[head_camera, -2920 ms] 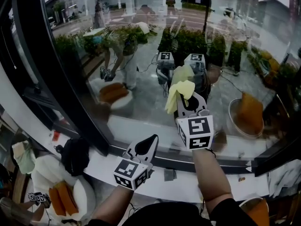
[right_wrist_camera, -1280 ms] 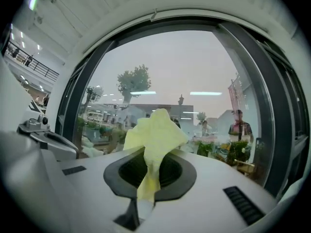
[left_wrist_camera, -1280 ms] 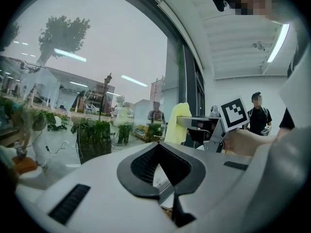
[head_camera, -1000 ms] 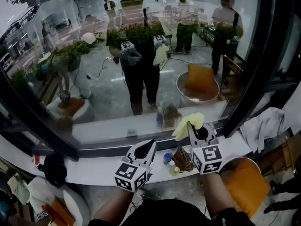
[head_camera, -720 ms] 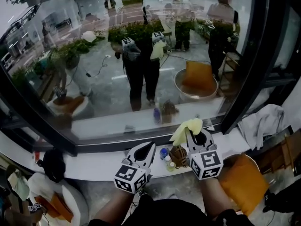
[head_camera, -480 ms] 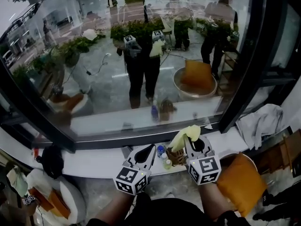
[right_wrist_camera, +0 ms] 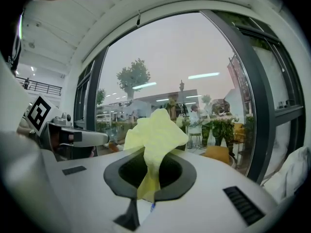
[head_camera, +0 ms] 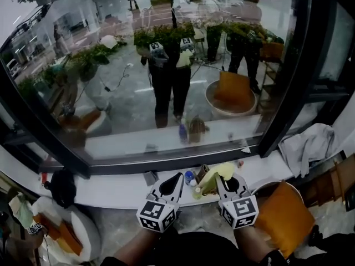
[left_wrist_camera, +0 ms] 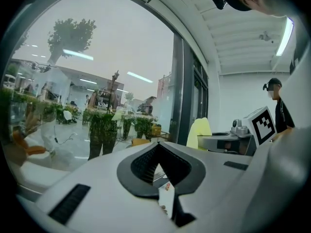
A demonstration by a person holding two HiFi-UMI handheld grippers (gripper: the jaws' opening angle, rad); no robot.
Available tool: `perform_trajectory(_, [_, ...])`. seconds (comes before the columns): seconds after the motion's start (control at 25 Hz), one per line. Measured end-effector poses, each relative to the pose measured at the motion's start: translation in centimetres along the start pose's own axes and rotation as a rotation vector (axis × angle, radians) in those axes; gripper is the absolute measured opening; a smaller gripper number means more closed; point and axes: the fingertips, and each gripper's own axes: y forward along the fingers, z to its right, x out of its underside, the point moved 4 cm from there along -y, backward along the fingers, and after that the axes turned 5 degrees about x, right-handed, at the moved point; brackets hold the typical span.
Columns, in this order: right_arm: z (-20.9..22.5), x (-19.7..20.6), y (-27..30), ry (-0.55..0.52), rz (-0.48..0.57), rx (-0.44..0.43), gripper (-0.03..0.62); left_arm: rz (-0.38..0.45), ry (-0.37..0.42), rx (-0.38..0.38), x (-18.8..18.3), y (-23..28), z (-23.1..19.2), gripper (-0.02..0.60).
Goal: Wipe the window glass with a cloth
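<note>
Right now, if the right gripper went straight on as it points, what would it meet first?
Probably the window glass, reached by the yellow cloth in the tongs of the right gripper; depth is unclear.

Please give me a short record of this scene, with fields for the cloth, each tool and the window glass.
cloth: yellow, bunched, standing up out of the right tool
right tool: shut on cloth, held low over the white sill
left tool: shut, holds nothing
window glass: cloth is not touching it
</note>
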Motion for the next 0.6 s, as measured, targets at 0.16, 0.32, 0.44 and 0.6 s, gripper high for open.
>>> perform_trajectory(0.16, [-0.4, 0.0, -0.1, -0.003, 0.000, -0.001, 0.043, -0.001, -0.004, -0.023, -0.1, -0.6, -1.0, 0.008])
perform_trajectory(0.32, [-0.4, -0.4, 0.1, -0.007, 0.009, -0.003, 0.043, 0.013, -0.009, -0.036, -0.2, -0.5, -1.5, 0.008])
perform_trajectory(0.44, [-0.3, -0.4, -0.1, -0.012, 0.007, -0.004, 0.043, 0.019, -0.014, -0.033, -0.3, -0.2, -1.4, 0.008])
perform_trajectory(0.6, [-0.4, -0.4, -0.2, -0.014, 0.000, -0.007, 0.043, 0.019, -0.020, -0.026, -0.2, -0.2, -1.3, 0.008])
